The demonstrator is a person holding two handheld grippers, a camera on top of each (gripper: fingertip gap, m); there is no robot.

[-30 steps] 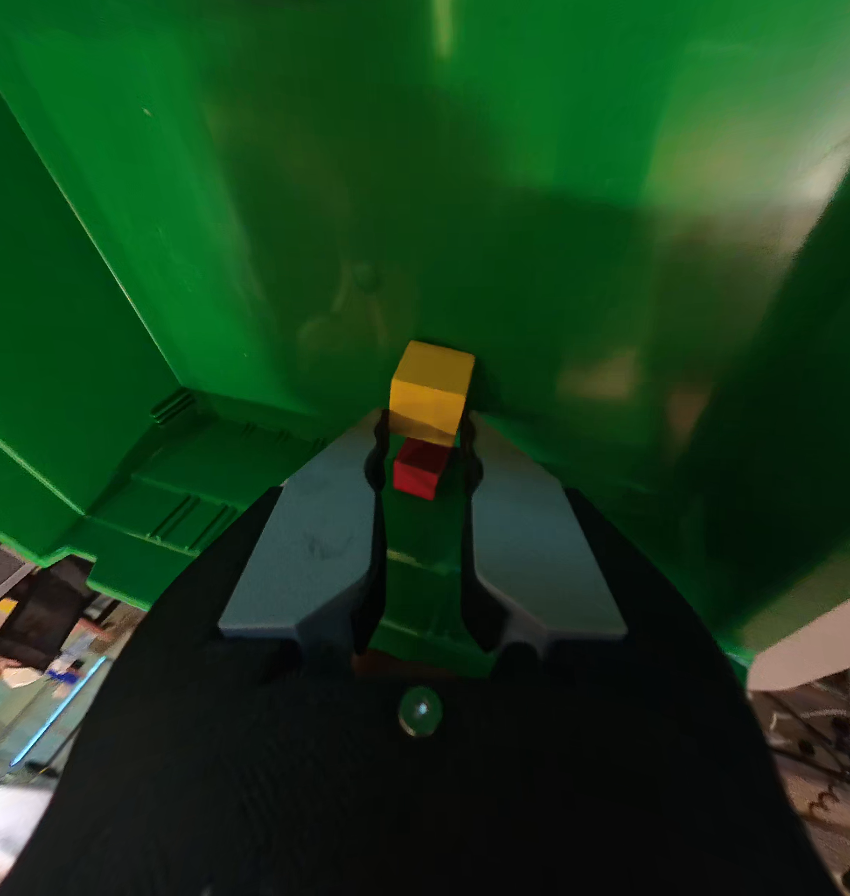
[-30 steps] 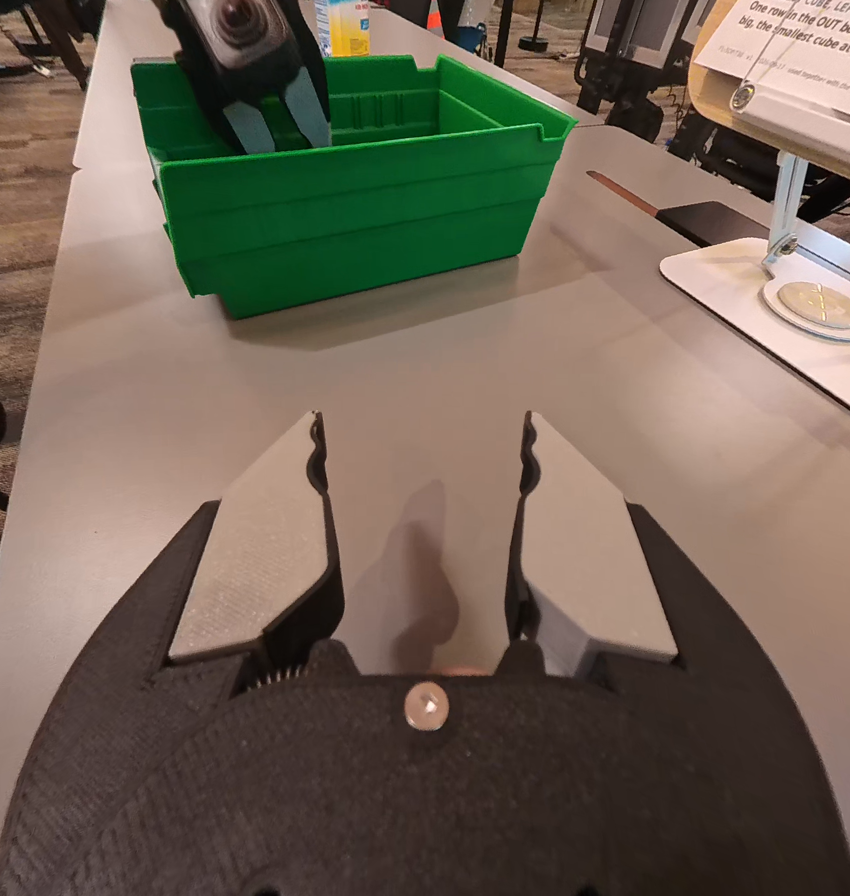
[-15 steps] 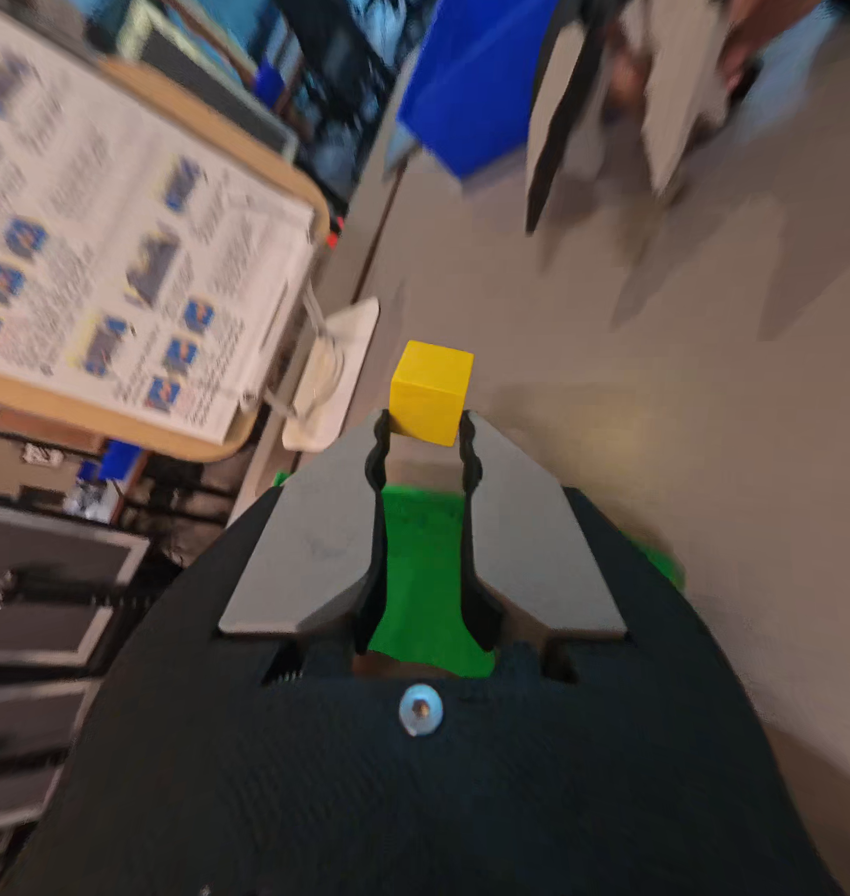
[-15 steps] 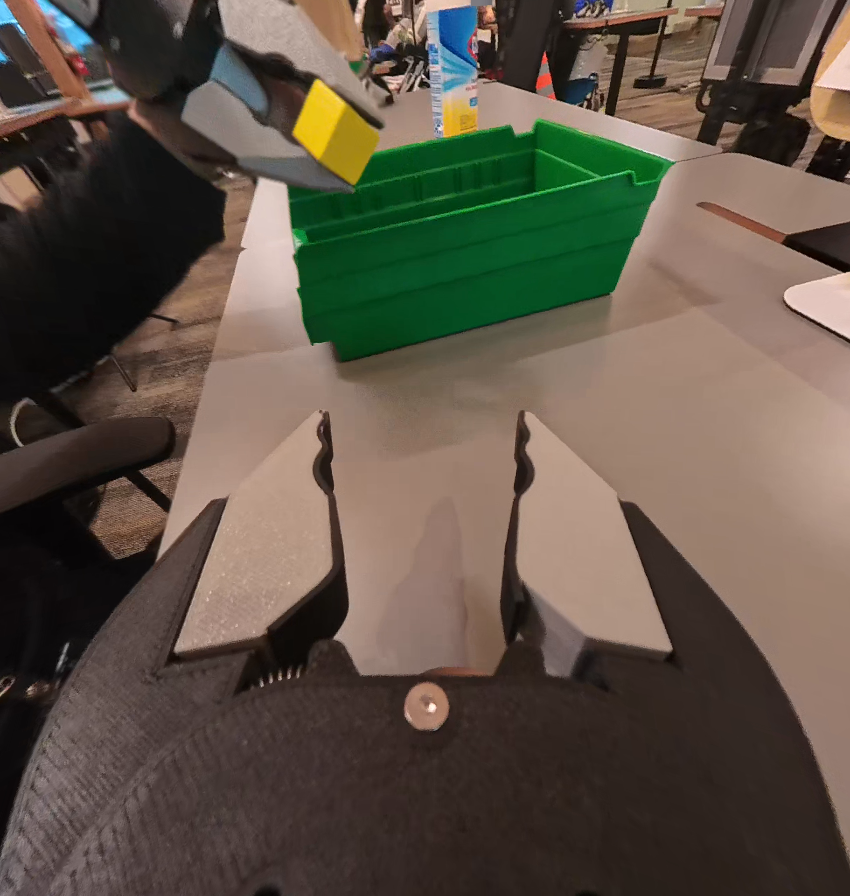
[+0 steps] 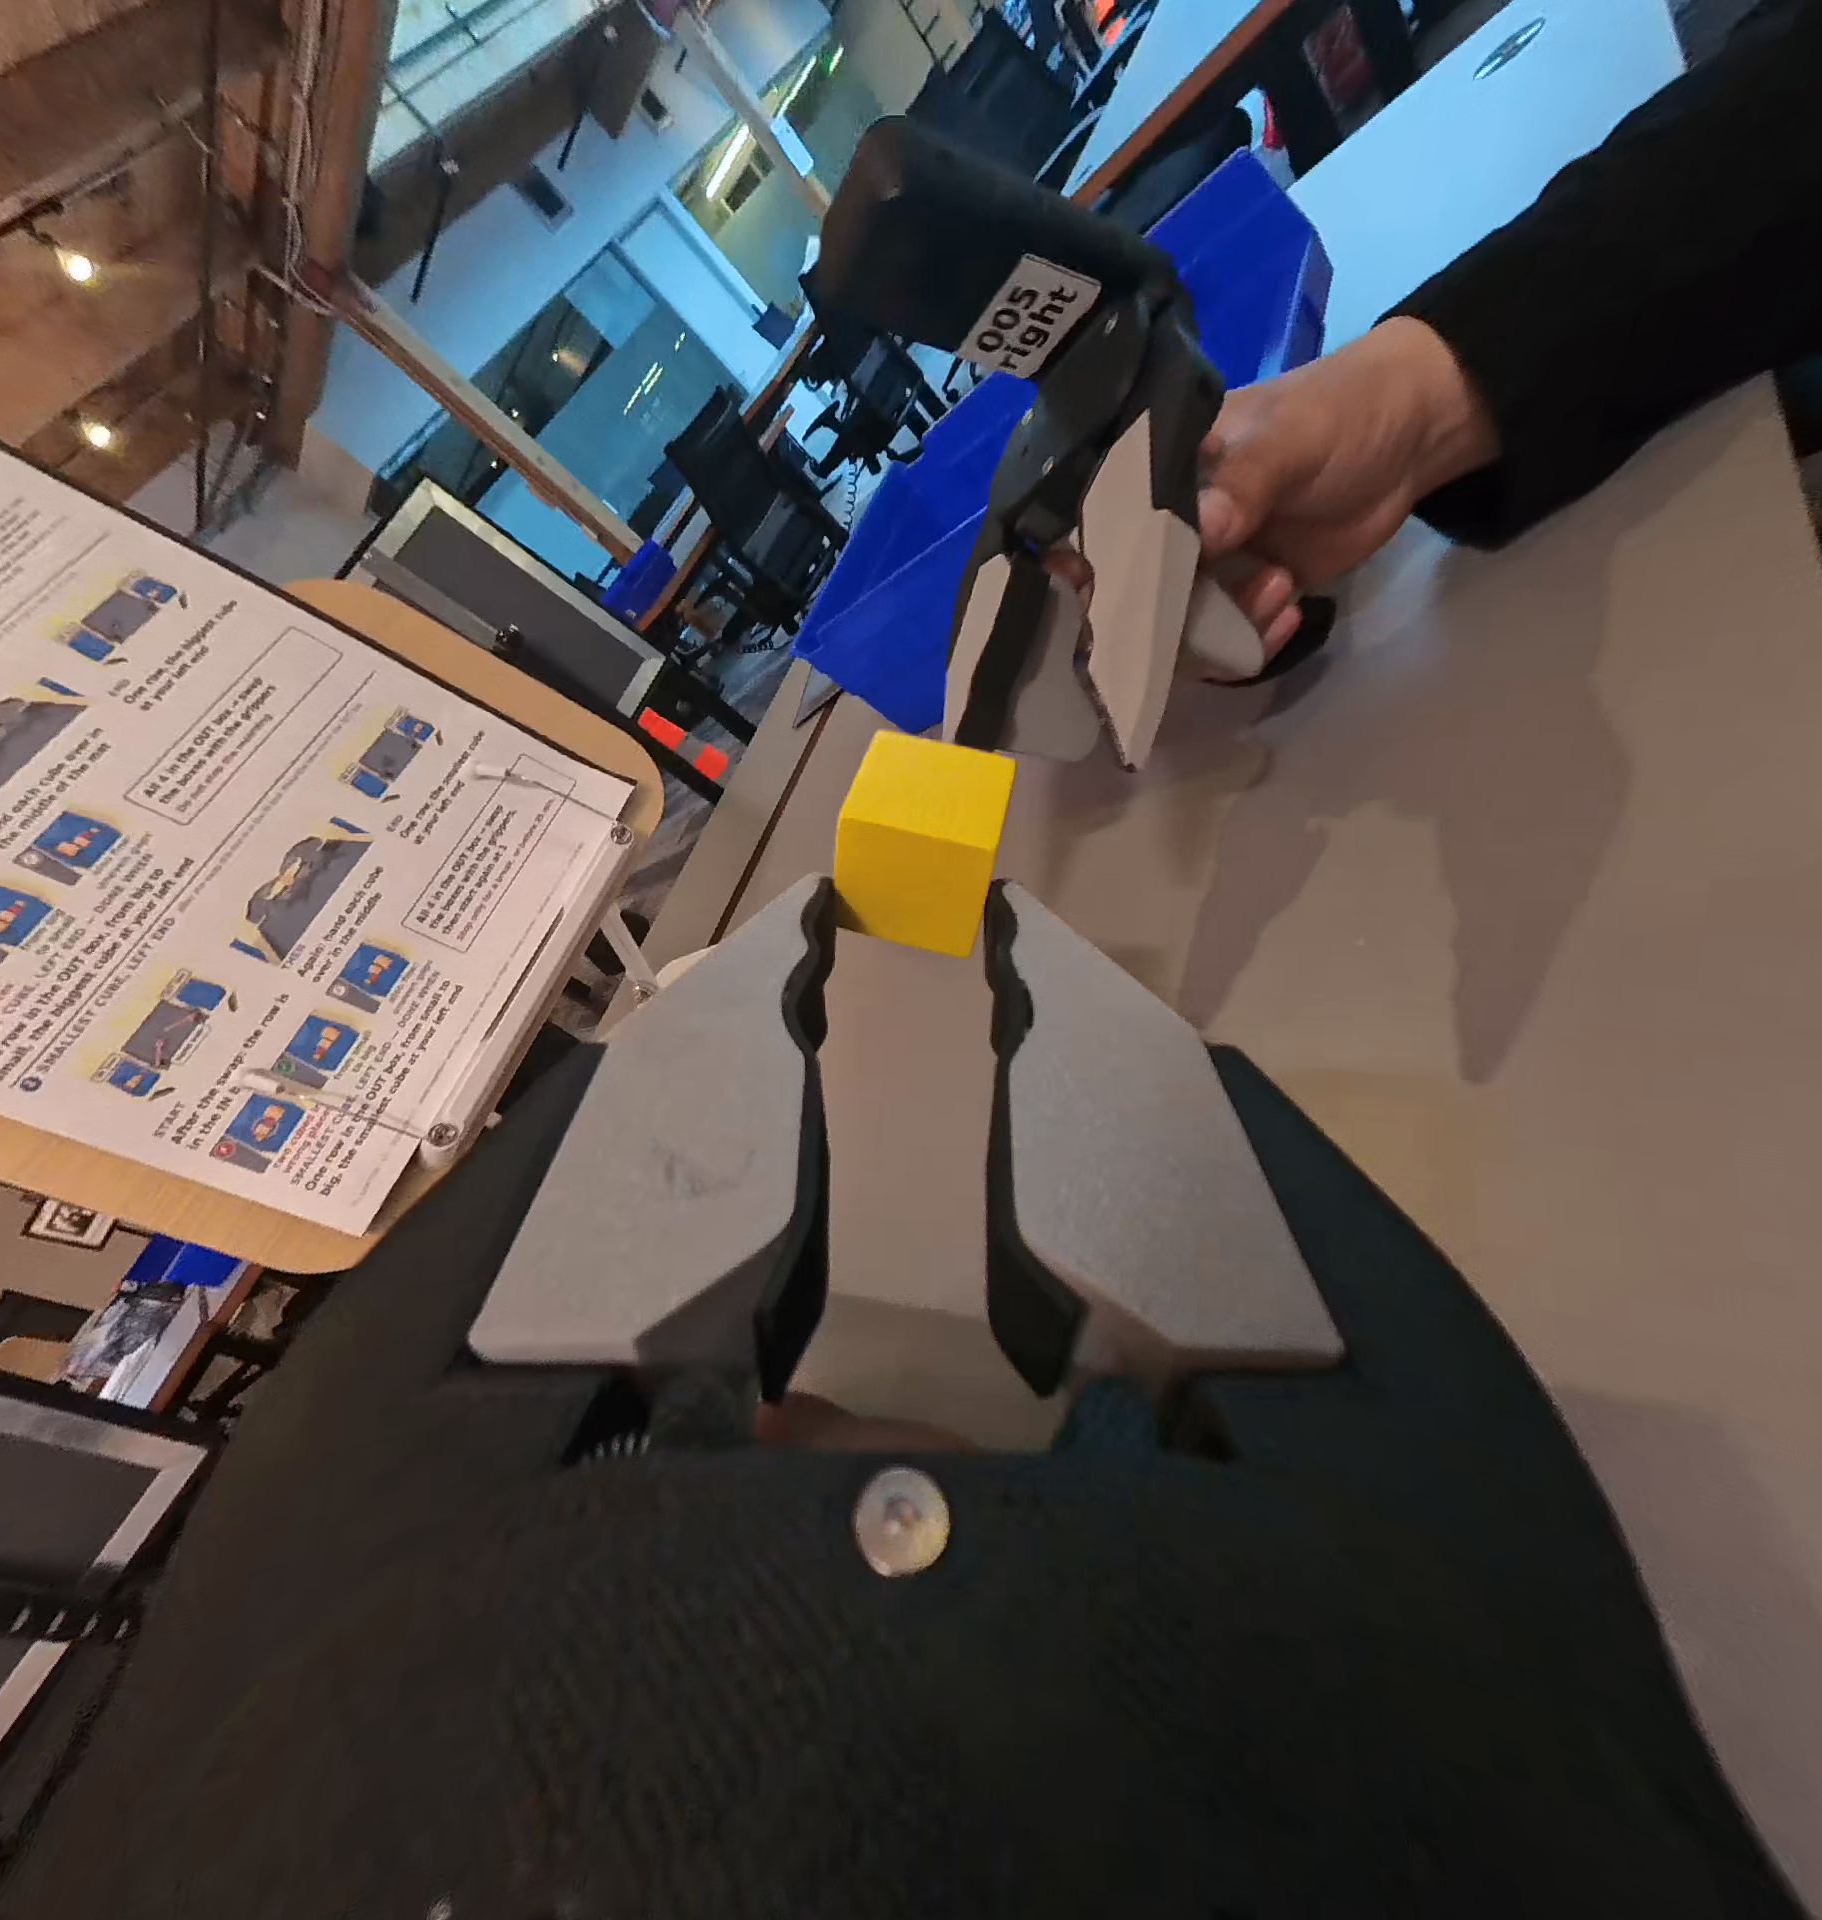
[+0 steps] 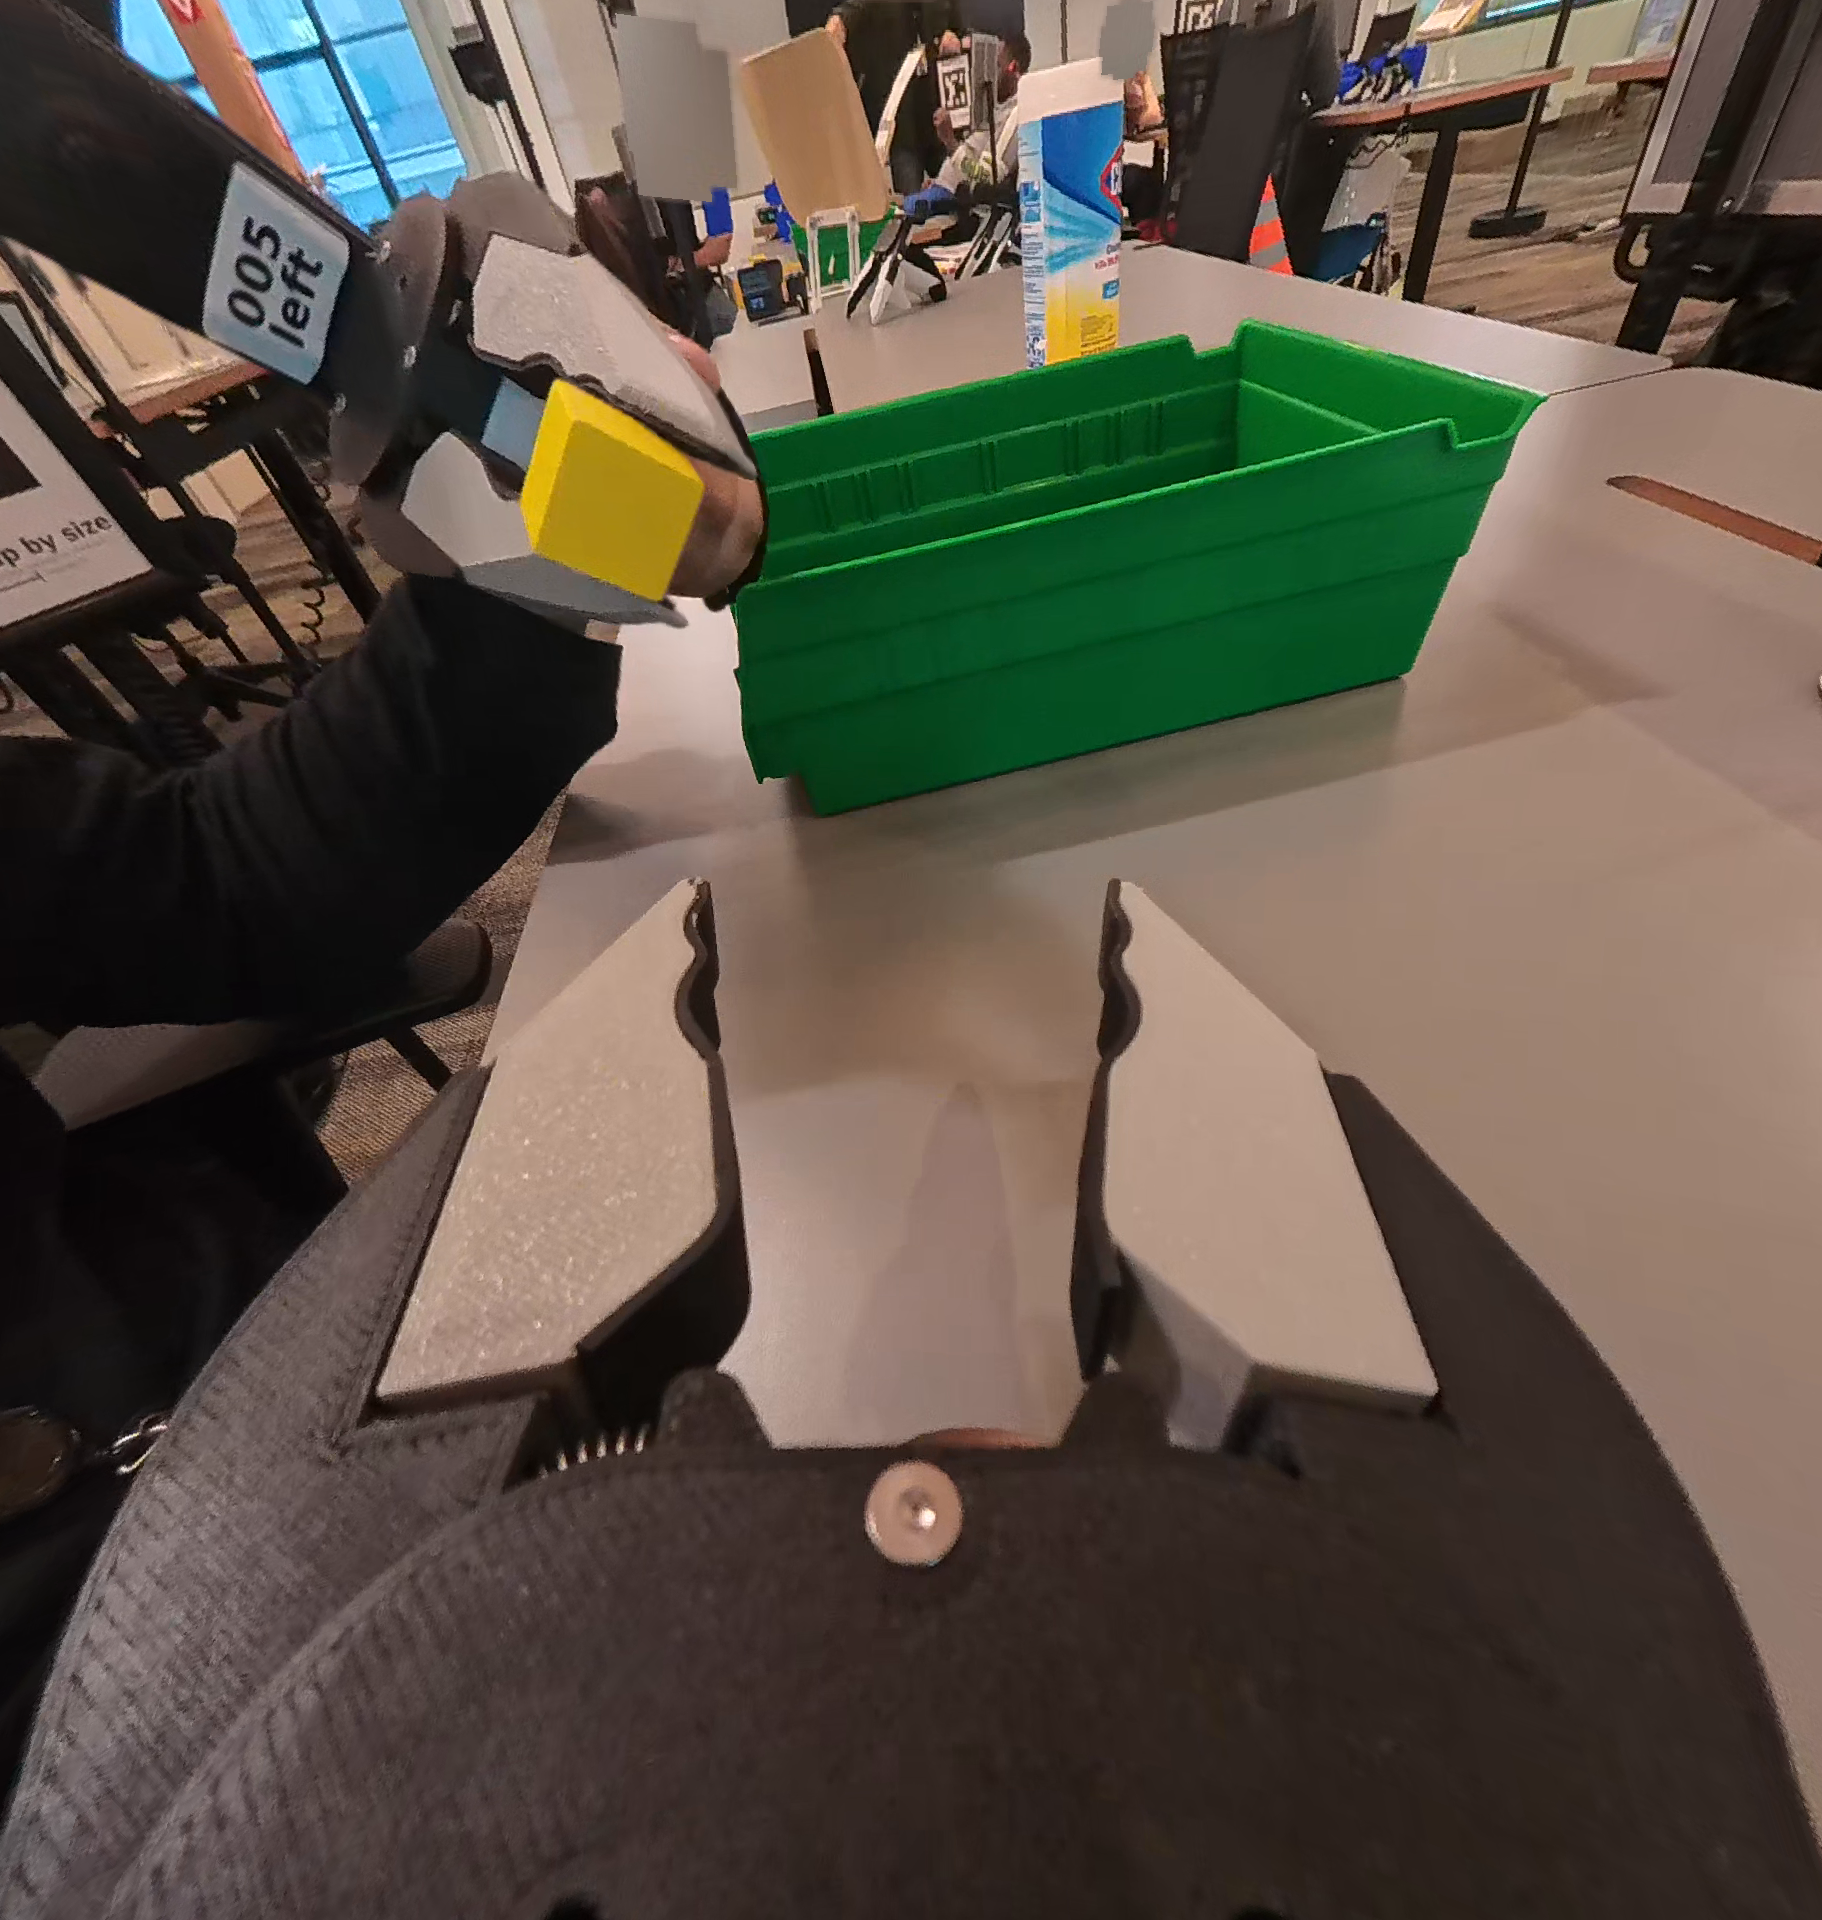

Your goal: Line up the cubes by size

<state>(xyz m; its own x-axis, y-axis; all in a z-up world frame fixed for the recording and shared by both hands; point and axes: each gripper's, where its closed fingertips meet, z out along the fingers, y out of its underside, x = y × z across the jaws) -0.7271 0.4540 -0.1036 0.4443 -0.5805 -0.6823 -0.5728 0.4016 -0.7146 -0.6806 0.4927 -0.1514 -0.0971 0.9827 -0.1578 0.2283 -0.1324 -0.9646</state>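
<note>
Grey table (image 6: 1302, 935), yellow cube (image 5: 922, 852) in left tongs (image 5: 909, 914)

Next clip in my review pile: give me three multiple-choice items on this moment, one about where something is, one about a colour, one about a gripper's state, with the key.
1. Where is the yellow cube?
A. On the floor of the green bin
B. Between the left gripper's fingertips, in the air
C. Lying on the grey table

2. What colour is the bin behind the right gripper, as the left wrist view shows it?
A. Blue
B. Red
C. White

3. What is the state of the right gripper?
A. Shut on a cube
B. Shut on nothing
C. Open and empty

Key:
1 B, the left gripper pinches the cube above the table, beside the green bin.
2 A, a blue bin stands behind the gripper.
3 C, its fingers stand apart with only bare table between them.
</note>
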